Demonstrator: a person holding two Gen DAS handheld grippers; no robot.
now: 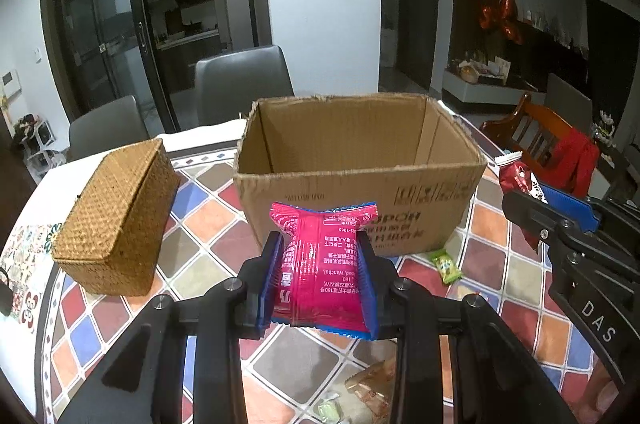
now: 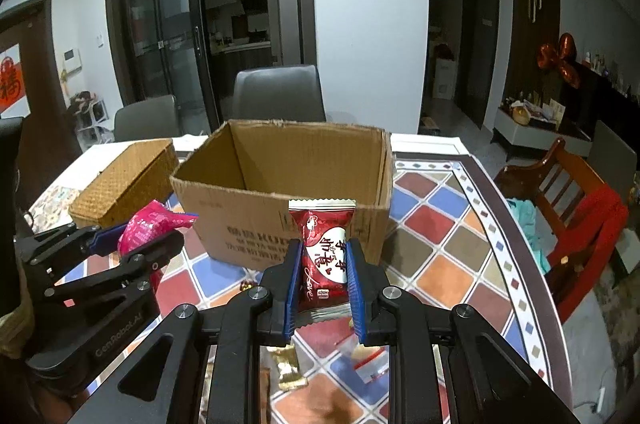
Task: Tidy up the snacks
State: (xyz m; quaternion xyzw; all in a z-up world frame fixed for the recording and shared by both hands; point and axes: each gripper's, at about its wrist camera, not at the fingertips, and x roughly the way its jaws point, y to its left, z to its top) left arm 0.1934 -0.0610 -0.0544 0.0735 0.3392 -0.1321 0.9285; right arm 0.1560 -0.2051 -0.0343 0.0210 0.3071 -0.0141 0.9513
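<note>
Left wrist view shows my left gripper [image 1: 320, 284] clamped on a pink packet [image 1: 320, 264], the blue pads pressing its two long sides so the crimped top flares out above my fingertips. I hold it across the middle, which keeps the slack wrapper from folding and lets it drop flat once I let go. Just ahead of the fingers, beyond the packet, stands the open cardboard box [image 1: 360, 183], its mouth facing up and, as far as I can see inside, nothing in it. Off to the left of my fingers sits a wicker box [image 1: 116, 220] with its lid on. A green sweet [image 1: 446, 266] lies on the table [image 1: 208, 220] at the foot of the box, right of my fingers, and more wrapped sweets lie below them.

From the right wrist, my right gripper [image 2: 323, 288] is clenched on a dark red packet [image 2: 324, 256], upright, pinched by its sides with the white heart label facing the camera. The same box is straight ahead of those fingers, its near wall behind the packet. A gold sweet [image 2: 289, 368] lies on the table under them.

Both packets hang clear of the table, side by side and short of the rim. I judge the next step is to carry each over the near wall and release inside; the rim could catch a low packet.
</note>
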